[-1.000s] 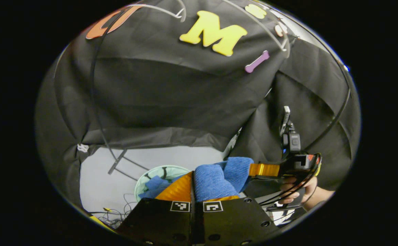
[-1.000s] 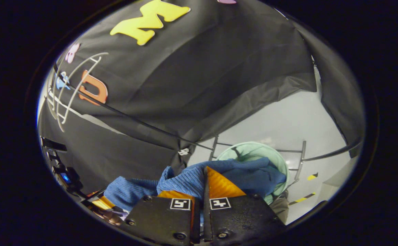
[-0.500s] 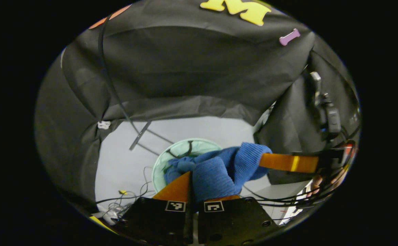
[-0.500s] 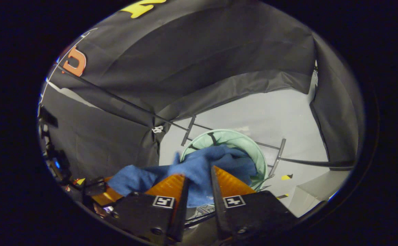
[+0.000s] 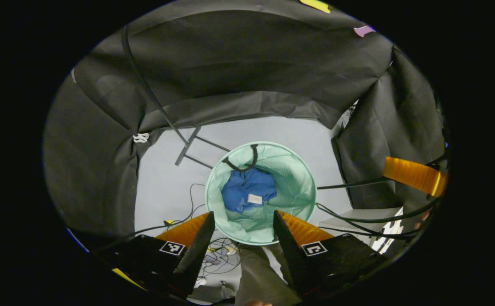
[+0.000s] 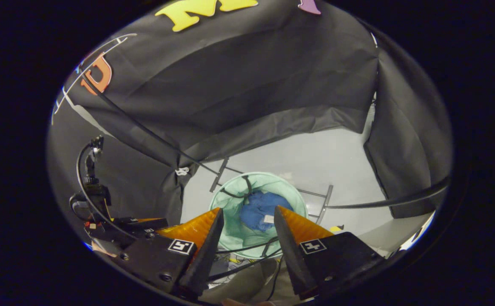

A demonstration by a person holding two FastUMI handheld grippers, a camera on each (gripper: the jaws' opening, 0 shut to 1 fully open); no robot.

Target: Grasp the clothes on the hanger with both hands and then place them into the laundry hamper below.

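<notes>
A: How will the blue knit garment [image 5: 247,194] handle?

B: It looks soft and light, so it folds easily; a bunched fold is the best place to take hold.

A: And the grippers?

B: The left gripper [image 5: 241,225] and the right gripper [image 6: 247,221] are both wide apart and hold nothing. Beyond them, the garment lies inside the green mesh hamper [image 5: 298,170].

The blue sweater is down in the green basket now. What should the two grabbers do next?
Probably just lift both away and stop. The crumpled blue knit garment already lies inside the round mint-green mesh laundry hamper, and the left hand-held gripper and the right hand-held gripper both hang open above it, holding nothing. I see nothing left to carry.
</notes>
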